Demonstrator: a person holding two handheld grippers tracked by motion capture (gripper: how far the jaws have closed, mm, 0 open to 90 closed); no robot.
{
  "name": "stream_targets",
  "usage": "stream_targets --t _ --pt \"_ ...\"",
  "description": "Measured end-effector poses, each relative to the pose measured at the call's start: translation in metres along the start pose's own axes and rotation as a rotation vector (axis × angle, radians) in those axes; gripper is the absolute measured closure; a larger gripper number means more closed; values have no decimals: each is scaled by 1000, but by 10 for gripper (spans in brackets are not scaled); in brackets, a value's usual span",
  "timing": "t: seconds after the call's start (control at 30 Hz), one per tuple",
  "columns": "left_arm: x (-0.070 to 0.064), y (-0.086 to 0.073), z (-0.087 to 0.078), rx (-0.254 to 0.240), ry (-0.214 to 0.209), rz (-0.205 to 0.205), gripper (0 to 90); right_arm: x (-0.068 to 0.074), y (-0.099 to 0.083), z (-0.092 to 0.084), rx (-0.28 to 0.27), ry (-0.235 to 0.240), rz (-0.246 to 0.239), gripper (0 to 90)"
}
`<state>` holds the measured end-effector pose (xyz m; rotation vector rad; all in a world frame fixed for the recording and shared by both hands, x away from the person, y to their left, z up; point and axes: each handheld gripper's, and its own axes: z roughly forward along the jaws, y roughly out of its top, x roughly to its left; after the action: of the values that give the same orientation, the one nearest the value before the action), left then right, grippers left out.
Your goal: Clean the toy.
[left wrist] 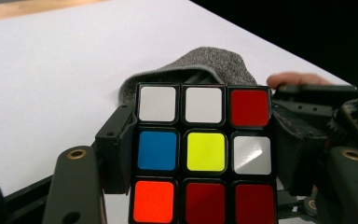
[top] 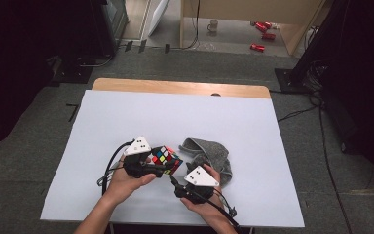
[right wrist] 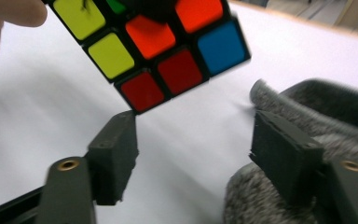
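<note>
We hold the cube (top: 166, 159) in our left gripper (top: 152, 168), its pads (left wrist: 116, 149) pressed on two opposite sides, lifted just left of the grey pouch (top: 209, 155) on the white sheet (top: 126, 117). Our right gripper (top: 184, 187) hangs just below the cube with its jaws parted and nothing between them, the pouch touching its right pad (right wrist: 279, 154), and its jaws have just been closing a little

cube (left wrist: 205, 151): glossy plastic, black frame, smooth coloured tiles, clamped in left gripper (left wrist: 200, 154) | pads (left wrist: 116, 149): matt black, rough-edged | cloth (right wrist: 307, 107): grey, fuzzy knit, beside right gripper (right wrist: 193, 154) | sheet (top: 126, 117): white, smooth, matt, under both grippers | table (top: 175, 87): pale wood edge beyond
</note>
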<state>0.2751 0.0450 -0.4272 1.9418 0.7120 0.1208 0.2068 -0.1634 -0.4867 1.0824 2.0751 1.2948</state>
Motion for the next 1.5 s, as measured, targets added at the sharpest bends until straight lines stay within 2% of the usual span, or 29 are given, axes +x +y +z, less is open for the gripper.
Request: stream_targets --t 0.07,0.1,0.13,0.17,0.27,0.3,0.33,0.4,0.43,0.47,0.5,0.53,0.6,0.63,0.67,0.7,0.73,0.77,0.8,0.83,0.97,1.03,1.1,1.17,1.2,1.23,1.5 --pt "0 0 -1 -6 0 1 347 0 0 0 3 15 15 399" --pt "0 0 -1 -21 2 -2 347 1 0 1 9 45 41 456" --pt "0 0 -1 -21 2 -2 347 1 0 1 9 45 41 456" --pt "0 0 -2 -30 4 1 347 3 1 1 12 68 65 491" --pt "0 0 -3 -42 1 3 347 4 2 1 17 88 93 518" --pt "-1 0 -4 -54 2 6 347 4 2 0 10 111 128 525" --pt "-1 0 -4 -54 2 6 347 4 2 0 10 111 128 525" --pt "-1 0 -4 -66 -2 8 347 1 4 -1 1 132 166 535" --pt "-1 -1 -5 -77 1 9 347 -1 5 -3 -11 146 198 568" --pt "-1 -1 -5 -77 1 9 347 -1 5 -3 -11 146 198 568" --pt "-1 -1 -5 -91 0 5 347 -3 6 -4 -10 155 231 592" --pt "-1 -1 -5 -91 0 5 347 -3 6 -4 -10 155 231 592" --pt "-2 -2 -4 -100 2 7 347 -2 7 -3 8 147 265 605" --pt "-4 -2 -3 -99 1 12 347 -2 7 -2 16 158 297 595" --pt "-4 -2 -3 -99 1 12 347 -2 7 -2 16 158 297 595" --pt "-5 -2 -3 -106 2 16 347 -1 8 -2 19 171 326 546" --pt "-5 -2 -3 -106 2 16 347 -1 8 -2 19 171 326 546" --pt "-6 -2 -3 -106 -3 21 347 -1 8 -1 17 171 349 487" --pt "-6 -2 -3 -106 -3 21 347 -1 8 -1 17 171 349 487" --pt "-6 -2 -3 -109 -4 23 347 -1 9 -2 10 152 345 421" --pt "-6 -2 -2 -111 -2 22 346 -1 10 -3 1 145 348 350" --pt "-7 -3 -1 -119 6 19 346 -1 11 -3 0 145 381 302" --pt "-8 -3 -1 -122 10 20 346 -1 12 -4 0 141 392 287" --pt "-9 -5 0 -137 19 8 347 0 15 -5 -9 138 441 269" --pt "-9 -5 0 -137 19 8 347 0 15 -5 -9 138 441 269" --pt "-9 -6 2 -133 22 2 346 0 16 -6 -20 131 464 270" --pt "-7 -8 3 -130 23 -23 346 8 18 -10 -49 125 457 277"
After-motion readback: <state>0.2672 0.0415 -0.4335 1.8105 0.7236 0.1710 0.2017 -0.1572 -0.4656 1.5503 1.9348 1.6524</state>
